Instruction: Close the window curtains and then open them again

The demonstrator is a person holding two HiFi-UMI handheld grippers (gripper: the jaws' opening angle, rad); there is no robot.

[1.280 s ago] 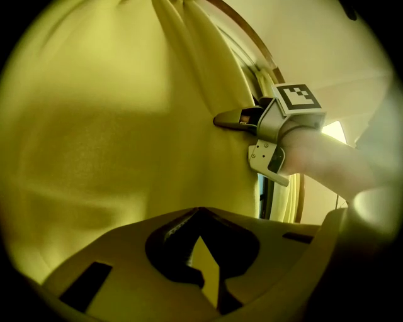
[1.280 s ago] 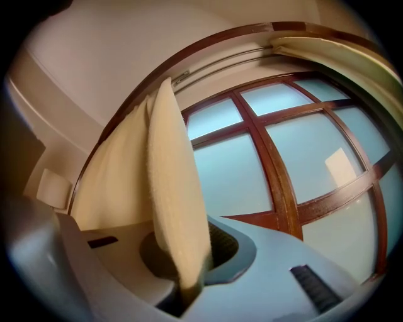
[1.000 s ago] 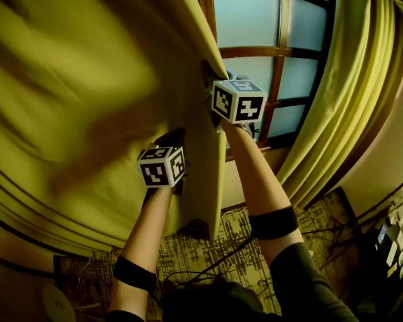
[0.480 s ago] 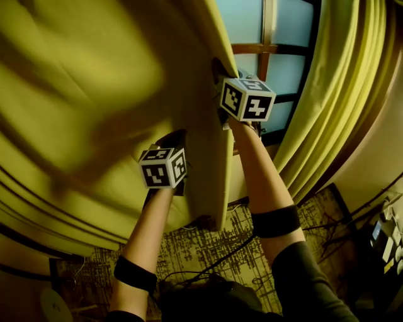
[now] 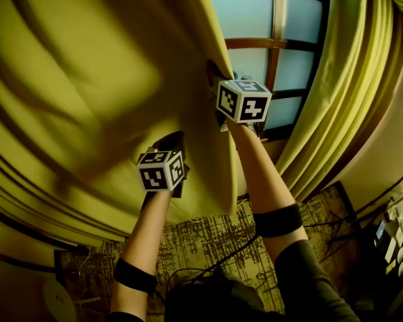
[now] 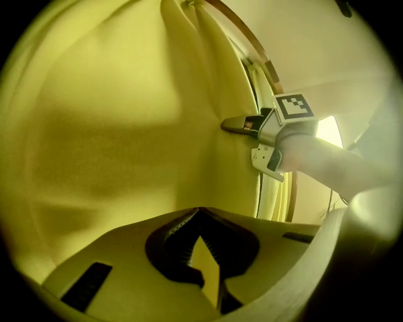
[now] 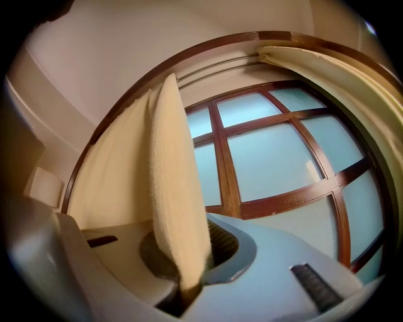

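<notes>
Jaws tight on yellow fabric curtain (image 5: 94,94)!
Left gripper (image 5: 170,142) pinches a fold; right gripper (image 5: 215,71), at one o'clock from it, clamps the edge.

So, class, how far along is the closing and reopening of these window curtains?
Done: the left curtain is spread wide, its edge at the window. In hand: the left gripper and right gripper are both shut on that curtain. Left: panes are uncovered and the right curtain hangs bunched aside. Closing or reopening pull, I cannot tell.
</notes>
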